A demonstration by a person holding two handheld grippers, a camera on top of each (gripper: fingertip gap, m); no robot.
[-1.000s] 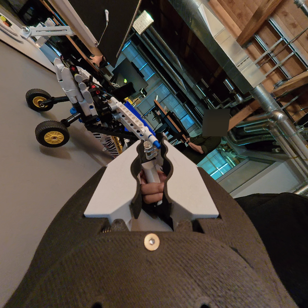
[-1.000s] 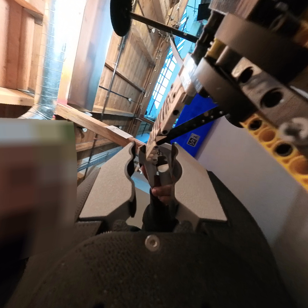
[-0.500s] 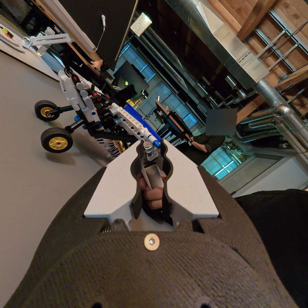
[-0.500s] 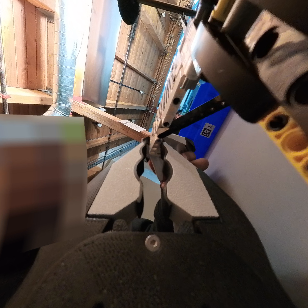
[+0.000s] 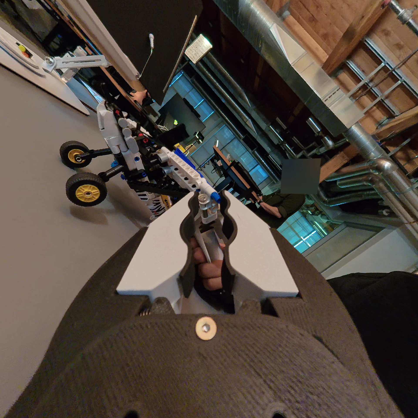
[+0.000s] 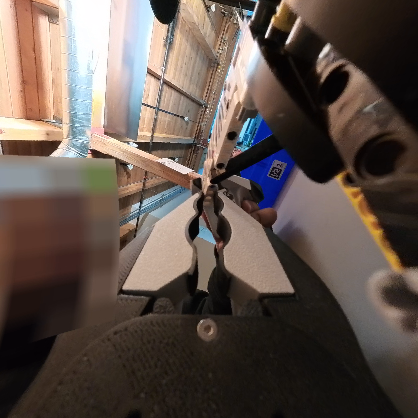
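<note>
Toy vehicle (image 5: 126, 162) seemingly on grey tabletop (image 5: 34, 237)

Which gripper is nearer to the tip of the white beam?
Right, narrowly. The right gripper is shut on the connector at the tip of the white beam. The left gripper straddles that tip from the opposite side; whether its pads touch it is unclear.

The left gripper (image 5: 207, 204) points forward, its two fingers (image 5: 188, 217) standing narrowly apart around a small white piece. A hand (image 5: 207, 267) shows behind the gap. The right gripper (image 6: 209, 199) has its fingers (image 6: 226, 217) drawn nearly together, pinching a thin pale piece, with a fingertip (image 6: 262, 213) just beyond.
</note>
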